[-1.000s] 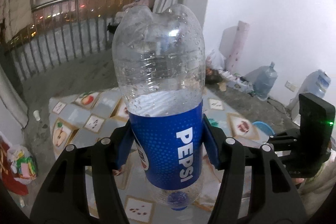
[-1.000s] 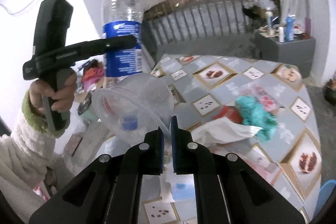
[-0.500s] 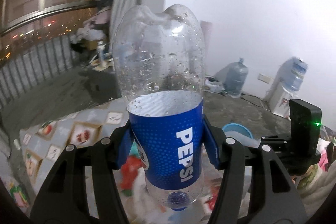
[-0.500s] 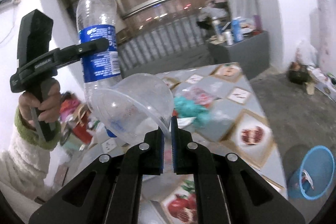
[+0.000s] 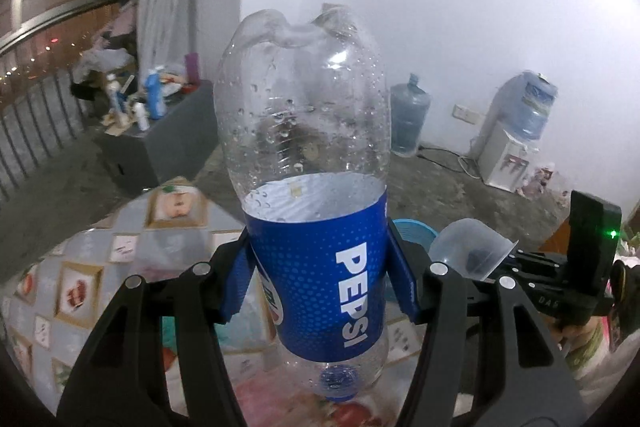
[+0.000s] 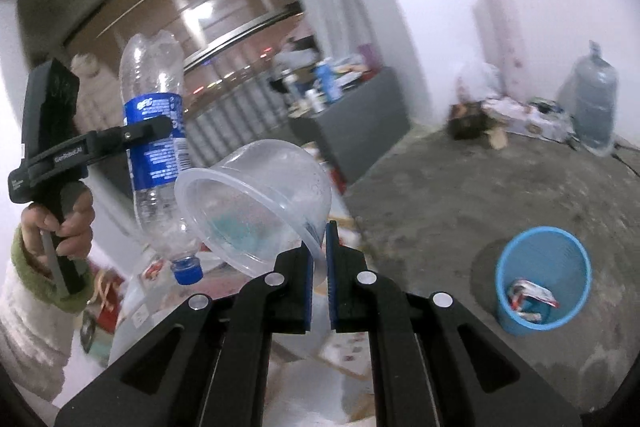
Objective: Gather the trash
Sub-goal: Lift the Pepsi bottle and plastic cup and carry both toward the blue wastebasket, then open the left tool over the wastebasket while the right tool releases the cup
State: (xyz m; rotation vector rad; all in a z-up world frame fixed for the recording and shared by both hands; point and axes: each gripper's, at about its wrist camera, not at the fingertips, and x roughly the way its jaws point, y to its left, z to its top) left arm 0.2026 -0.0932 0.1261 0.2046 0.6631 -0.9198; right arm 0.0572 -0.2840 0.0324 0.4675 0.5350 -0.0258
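My left gripper point(image 5: 320, 279) is shut on an empty Pepsi bottle point(image 5: 308, 155), held upside down with its blue cap at the bottom; it also shows in the right wrist view point(image 6: 154, 147). My right gripper point(image 6: 319, 259) is shut on the rim of a clear plastic bowl point(image 6: 256, 203), which also shows at the right of the left wrist view point(image 5: 468, 251). A blue trash basket point(image 6: 542, 279) with wrappers inside stands on the concrete floor at the lower right, and its rim peeks from behind the bottle point(image 5: 412, 231).
A table with a fruit-print cloth point(image 5: 88, 267) lies below both grippers, with tissue and trash on it. A grey cabinet point(image 6: 360, 111) with bottles stands by the railing. Water jugs point(image 6: 594, 107) and a dispenser point(image 5: 512, 147) stand along the white wall.
Both grippers have swung right with their loads, away from the table and railing, bringing the white wall, floor and blue basket into view. Grips are unchanged.
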